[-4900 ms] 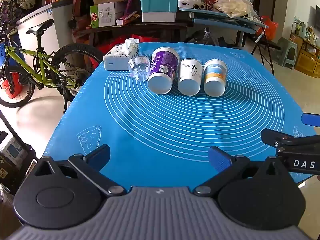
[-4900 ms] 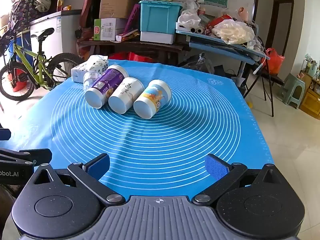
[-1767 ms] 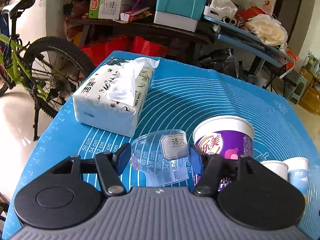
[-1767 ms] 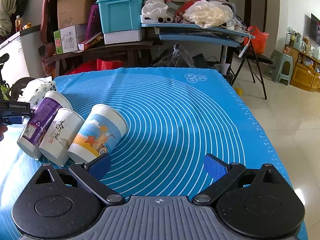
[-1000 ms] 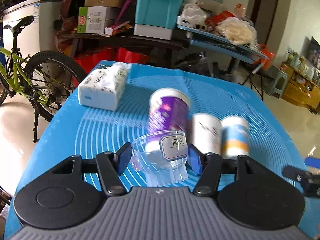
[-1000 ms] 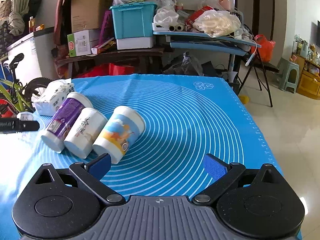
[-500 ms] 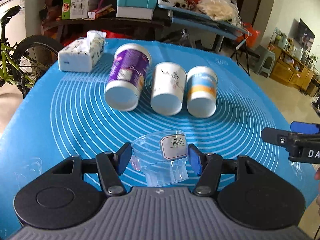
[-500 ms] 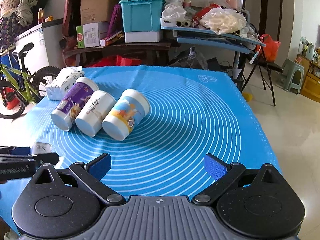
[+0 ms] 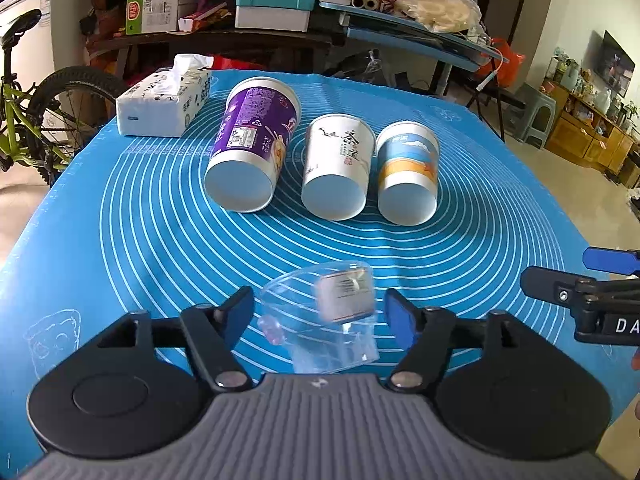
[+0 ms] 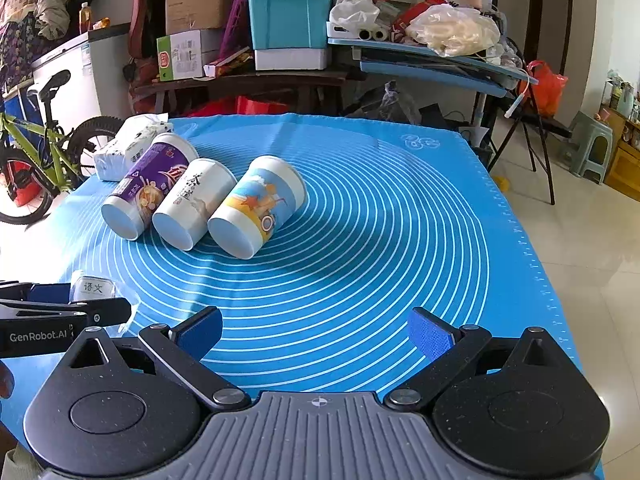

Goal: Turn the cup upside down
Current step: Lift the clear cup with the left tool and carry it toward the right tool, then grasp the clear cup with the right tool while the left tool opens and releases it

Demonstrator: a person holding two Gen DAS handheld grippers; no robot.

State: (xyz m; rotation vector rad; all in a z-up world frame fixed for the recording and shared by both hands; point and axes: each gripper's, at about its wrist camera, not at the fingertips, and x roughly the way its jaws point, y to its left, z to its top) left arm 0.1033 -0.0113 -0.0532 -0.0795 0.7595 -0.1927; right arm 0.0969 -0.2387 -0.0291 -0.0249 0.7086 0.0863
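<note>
A clear plastic cup (image 9: pixel 324 312) with a white label sits between the fingers of my left gripper (image 9: pixel 320 312), blurred and tilted, with a gap to each pad. The left jaws stand open around it, near the front of the blue mat (image 9: pixel 120 240). The cup's label also shows in the right wrist view (image 10: pixel 93 288) behind the left gripper's finger (image 10: pixel 64 314). My right gripper (image 10: pixel 316 334) is open and empty over the mat's front right; it also shows at the right edge of the left wrist view (image 9: pixel 580 288).
Three paper cups lie on their sides in a row at mid-mat: purple (image 9: pixel 252 148), white (image 9: pixel 338 168), blue-and-orange (image 9: pixel 408 172). A tissue pack (image 9: pixel 164 98) lies at the back left. A bicycle (image 9: pixel 36 120) stands left of the table, cluttered shelves behind.
The left jaws have opened wider and let go of the clear cup, which now tilts and blurs between them. The right gripper has barely moved.
</note>
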